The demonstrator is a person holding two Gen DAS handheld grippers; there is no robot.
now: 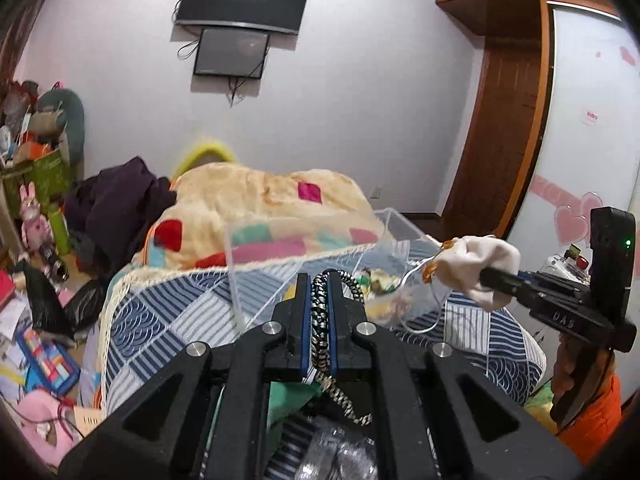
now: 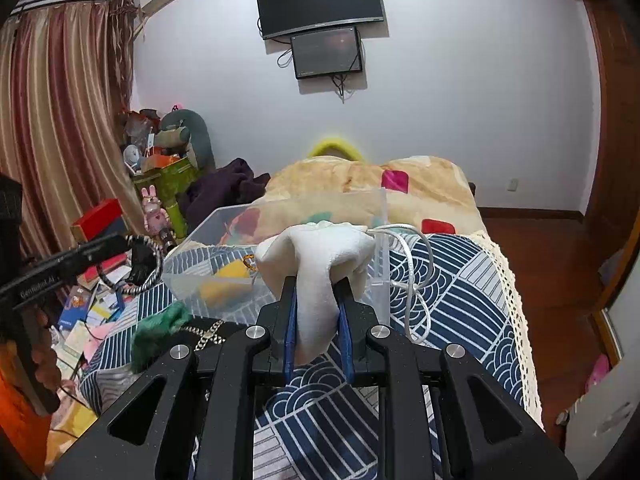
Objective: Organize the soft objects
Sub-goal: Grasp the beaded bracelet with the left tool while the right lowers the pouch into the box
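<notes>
Contents of clear bin (image 1: 394, 240) on bed (image 2: 460, 280) hard to make out through its walls. Left gripper (image 1: 320, 280) clamped on black-and-white braided cord (image 1: 320, 312); right gripper (image 2: 316, 284) pinching white cloth (image 2: 320, 256) above bin. Green fuzzy item (image 2: 160, 332) seen from right wrist only.

Black-and-white braided cord (image 1: 320, 312), cream cloth (image 2: 320, 264), navy-and-white patterned bedspread (image 2: 460, 280).

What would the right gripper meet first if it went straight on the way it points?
Probably the clear plastic box on the bed: the right gripper, shut on the white pouch, faces its near wall. Depth is uncertain.
</notes>
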